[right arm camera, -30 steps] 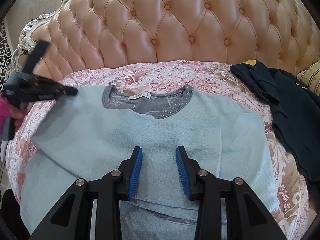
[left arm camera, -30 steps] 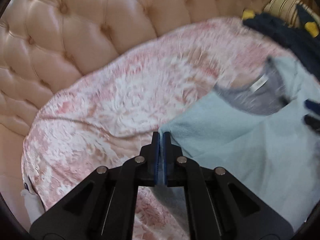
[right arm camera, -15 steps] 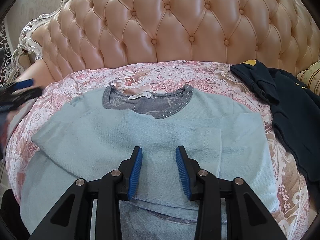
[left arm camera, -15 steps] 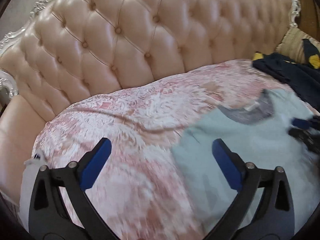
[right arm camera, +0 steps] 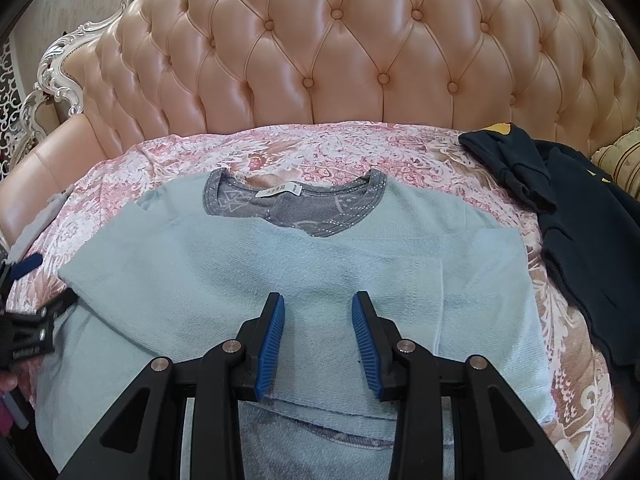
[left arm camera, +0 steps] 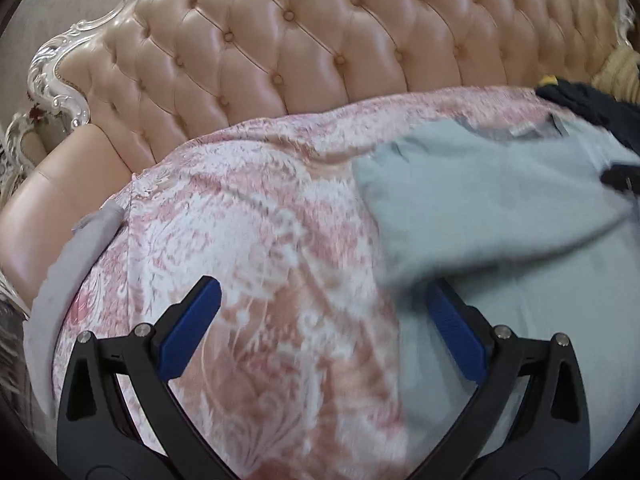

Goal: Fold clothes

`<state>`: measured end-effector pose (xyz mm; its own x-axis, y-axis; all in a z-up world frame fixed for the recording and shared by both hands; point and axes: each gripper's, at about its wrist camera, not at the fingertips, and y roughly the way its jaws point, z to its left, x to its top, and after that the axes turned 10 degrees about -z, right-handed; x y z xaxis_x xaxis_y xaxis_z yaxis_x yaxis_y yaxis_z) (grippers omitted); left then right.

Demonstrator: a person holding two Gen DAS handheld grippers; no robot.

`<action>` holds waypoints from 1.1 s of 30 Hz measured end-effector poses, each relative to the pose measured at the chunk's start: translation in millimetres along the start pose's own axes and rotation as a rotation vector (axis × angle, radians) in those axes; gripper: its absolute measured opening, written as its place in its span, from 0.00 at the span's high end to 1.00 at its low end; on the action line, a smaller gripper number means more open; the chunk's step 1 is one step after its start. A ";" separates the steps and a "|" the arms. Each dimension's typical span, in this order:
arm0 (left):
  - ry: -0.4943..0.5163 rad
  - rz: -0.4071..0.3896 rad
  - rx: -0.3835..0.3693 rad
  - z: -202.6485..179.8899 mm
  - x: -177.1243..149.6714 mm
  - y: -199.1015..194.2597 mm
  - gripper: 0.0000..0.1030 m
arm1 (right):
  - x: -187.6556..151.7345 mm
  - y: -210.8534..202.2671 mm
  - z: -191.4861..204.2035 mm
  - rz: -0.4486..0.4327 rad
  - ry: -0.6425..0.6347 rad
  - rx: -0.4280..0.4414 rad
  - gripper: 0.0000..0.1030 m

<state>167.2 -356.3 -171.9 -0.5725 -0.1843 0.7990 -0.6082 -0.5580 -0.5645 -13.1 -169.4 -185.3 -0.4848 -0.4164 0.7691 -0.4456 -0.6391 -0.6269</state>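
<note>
Two grippers work over a pale blue top [right arm camera: 248,264] spread flat on a pink patterned cover [right arm camera: 320,152], w/ the tufted peach sofa back [right arm camera: 340,52] behind it. The top lies neck toward the sofa back, its grey collar [right arm camera: 296,208] and white label [right arm camera: 279,190] showing; both sleeves are folded in across the body, and the hem is turned up to show a greyer inside at the near edge.

The right gripper [right arm camera: 318,340] hangs over the top's lower middle, blue pads [right arm camera: 272,340] part-open w/ a moderate gap, holding nothing; whether the tips touch the cloth can't be told.

The left gripper [left arm camera: 324,332] sits at the top's left edge, jaws spread wide and empty. Its left pad [left arm camera: 188,324] is over the bare cover; the right pad is at the edge of the top [left arm camera: 500,216], just under the folded-in sleeve. Left-wrist view is motion-blurred. In the right-wrist view that gripper [right arm camera: 30,300] shows at the top's left side, by the sleeve fold.

Right of the top, apart from it on the cover, lies a dark navy garment [right arm camera: 576,208] w/ yellow patches. A striped cushion [right arm camera: 620,160] sits beyond it, against the sofa back. A white cloth strip [left arm camera: 68,280] edges the cover, far left of the top.
</note>
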 end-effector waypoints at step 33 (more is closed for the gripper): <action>0.054 0.007 -0.027 -11.2 30.4 -31.0 0.00 | 0.5 0.6 1.4 0.003 -0.012 -0.008 0.64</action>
<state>162.4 -335.5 -132.4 -0.6054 -0.1435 0.7828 -0.6183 -0.5345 -0.5762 -12.5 -170.9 -185.2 -0.4773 -0.4258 0.7687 -0.4501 -0.6329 -0.6300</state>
